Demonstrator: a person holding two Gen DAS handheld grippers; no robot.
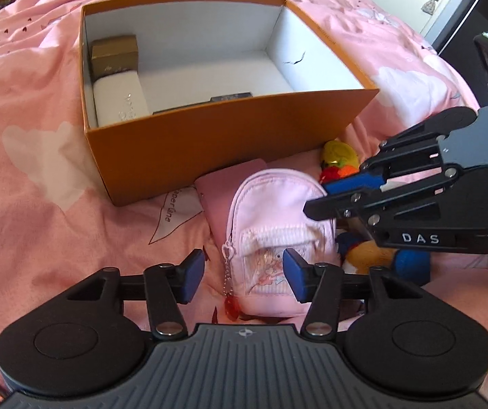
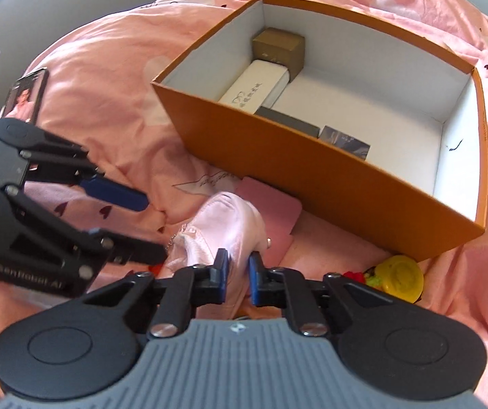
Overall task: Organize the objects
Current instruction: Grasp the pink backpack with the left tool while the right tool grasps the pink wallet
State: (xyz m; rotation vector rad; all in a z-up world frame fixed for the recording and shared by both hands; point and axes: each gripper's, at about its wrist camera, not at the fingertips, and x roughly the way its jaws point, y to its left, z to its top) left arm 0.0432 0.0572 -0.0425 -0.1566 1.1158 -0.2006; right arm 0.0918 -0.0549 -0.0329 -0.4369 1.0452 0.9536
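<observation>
An open orange box point(image 1: 210, 143) sits on a pink bed point(image 1: 39, 109), its right half bare. Just before its near wall lies one small pink backpack pouch point(image 1: 271, 225). The right claw point(image 2: 237, 272) pinches its fabric; the left claw point(image 1: 244, 272) stands spread around its lower end. Four small boxes lie inside.

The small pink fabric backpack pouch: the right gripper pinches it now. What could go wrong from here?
1. The right gripper pinches only a fold of the small pink fabric backpack pouch, so the soft fabric may slip out when lifted.
2. Its bead chain with a red charm hangs loose and may catch on the open left gripper.
3. The tall near wall of the orange cardboard box may catch the dangling pouch.
</observation>
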